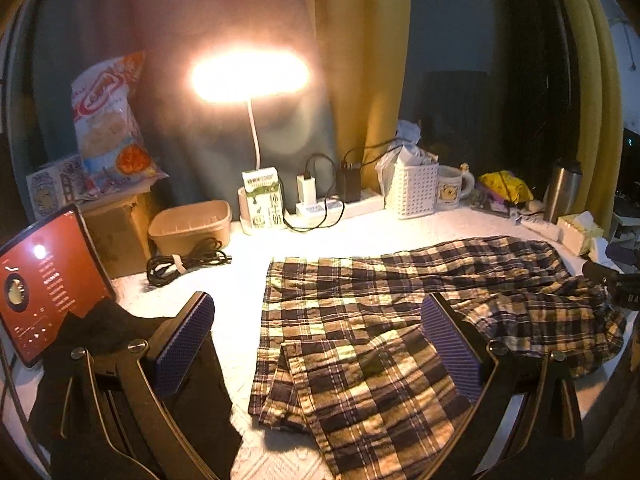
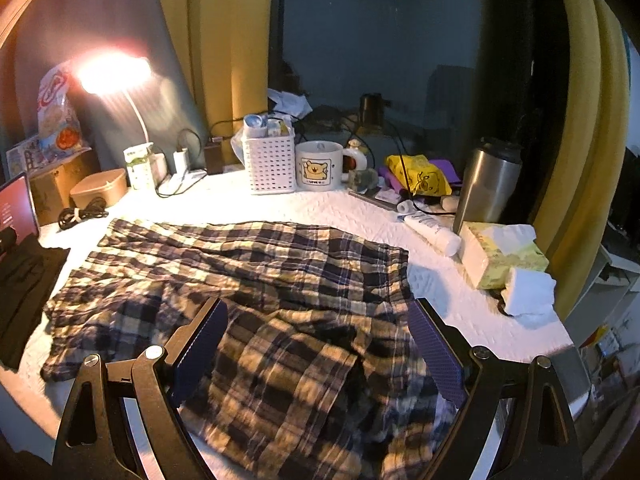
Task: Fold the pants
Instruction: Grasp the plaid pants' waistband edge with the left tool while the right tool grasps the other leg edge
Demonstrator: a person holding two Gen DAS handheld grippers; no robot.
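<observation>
Lying rumpled, one plaid pants point(image 1: 404, 320) under two grippers, left point(image 1: 318, 344) and right point(image 2: 318, 346), fingers wide.

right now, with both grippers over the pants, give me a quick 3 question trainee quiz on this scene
1. True or false: the left gripper is shut on the plaid pants.
2. Multiple choice: what stands directly right of the white basket in the right wrist view? A) steel tumbler B) bear mug C) tissue box
3. Fill in: the dark garment lies beside the pants, in front of the lit red ____.

Key
1. False. Its jaws stand wide open above the cloth, as do the right gripper's.
2. B, the bear mug.
3. Tablet.
</observation>
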